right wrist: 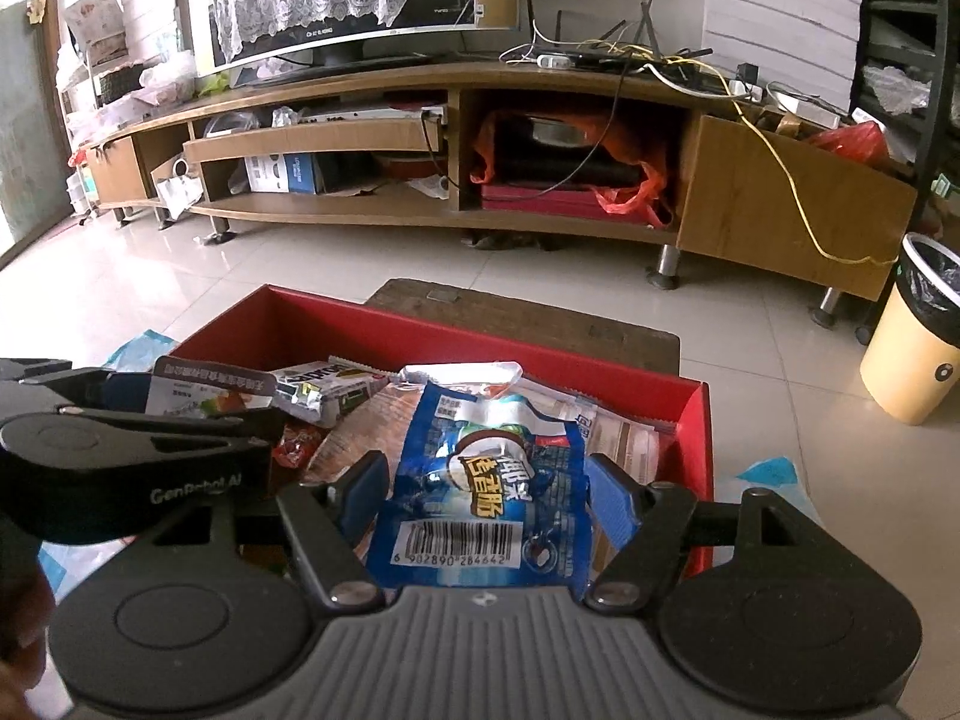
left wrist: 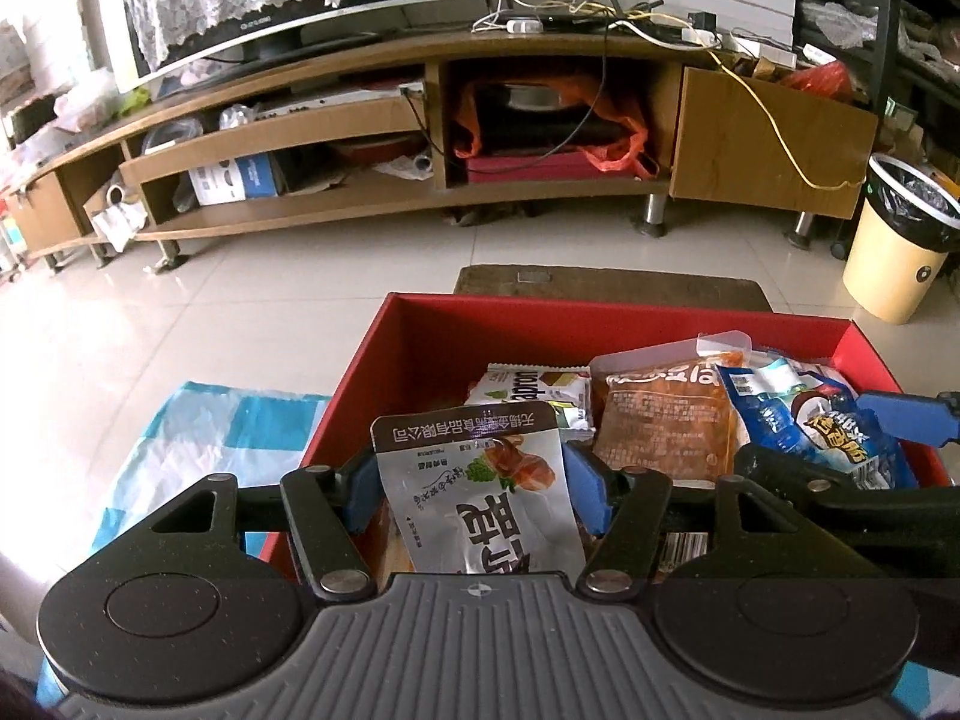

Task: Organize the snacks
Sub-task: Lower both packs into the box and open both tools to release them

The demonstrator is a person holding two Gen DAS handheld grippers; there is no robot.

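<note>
One silver snack pouch (left wrist: 480,492) is being gripped between the closed-in jaws of the left gripper (left wrist: 474,489); one blue snack packet (right wrist: 486,492) is being clamped by the right gripper (right wrist: 486,495); both are being held over the near edge of one red box (left wrist: 414,324), where at least three more packets are lying.

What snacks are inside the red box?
The red box holds a heap of packets: an orange one, a white and green one, and more. Whatever lies beneath them is covered.
</note>
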